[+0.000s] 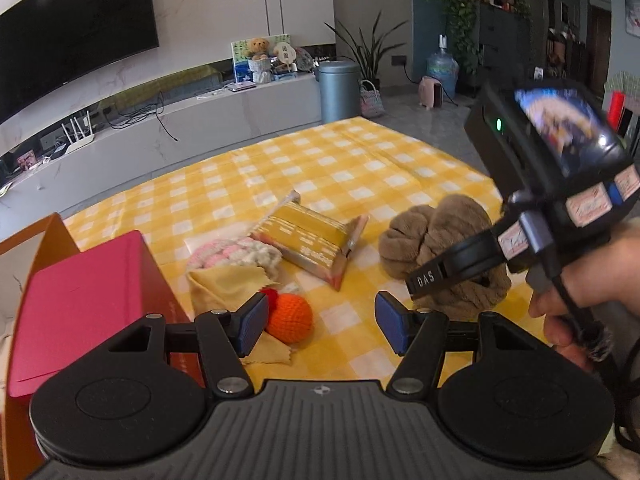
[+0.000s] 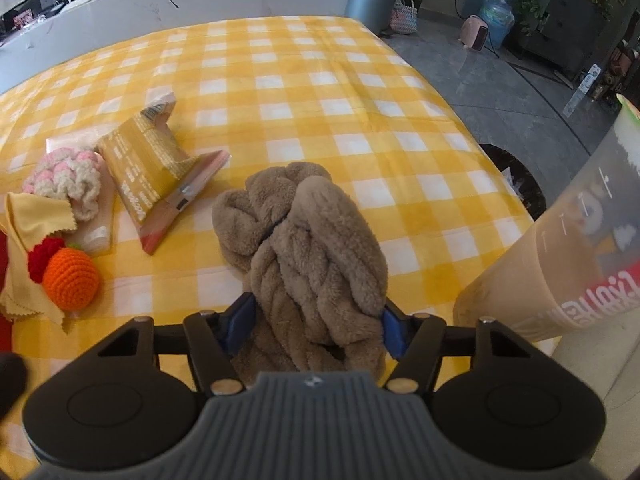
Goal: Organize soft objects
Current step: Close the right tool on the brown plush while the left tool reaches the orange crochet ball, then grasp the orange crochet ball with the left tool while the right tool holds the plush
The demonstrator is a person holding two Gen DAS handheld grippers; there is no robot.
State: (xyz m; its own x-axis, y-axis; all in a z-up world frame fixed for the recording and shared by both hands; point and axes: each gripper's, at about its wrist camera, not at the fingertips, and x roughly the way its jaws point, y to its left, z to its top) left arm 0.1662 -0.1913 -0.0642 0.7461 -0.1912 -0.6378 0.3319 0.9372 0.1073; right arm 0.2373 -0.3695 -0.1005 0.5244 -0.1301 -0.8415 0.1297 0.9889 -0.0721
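Right wrist view: right gripper (image 2: 316, 326) pinches the brown plush twisted scarf (image 2: 308, 240) — ready to lift; left gripper (image 1: 320, 326) hangs open, empty, near the orange crocheted ball (image 1: 289, 318).

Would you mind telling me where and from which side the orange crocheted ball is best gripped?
Grip the orange crocheted ball across its round middle, coming from above: it is squashy and rests on the yellow cloth, with a red knitted piece touching its far-left side.

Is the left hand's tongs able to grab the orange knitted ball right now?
Probably yes. The left tongs stand open with nothing between them, and the orange ball lies uncovered beside one pad, on a yellow cloth.
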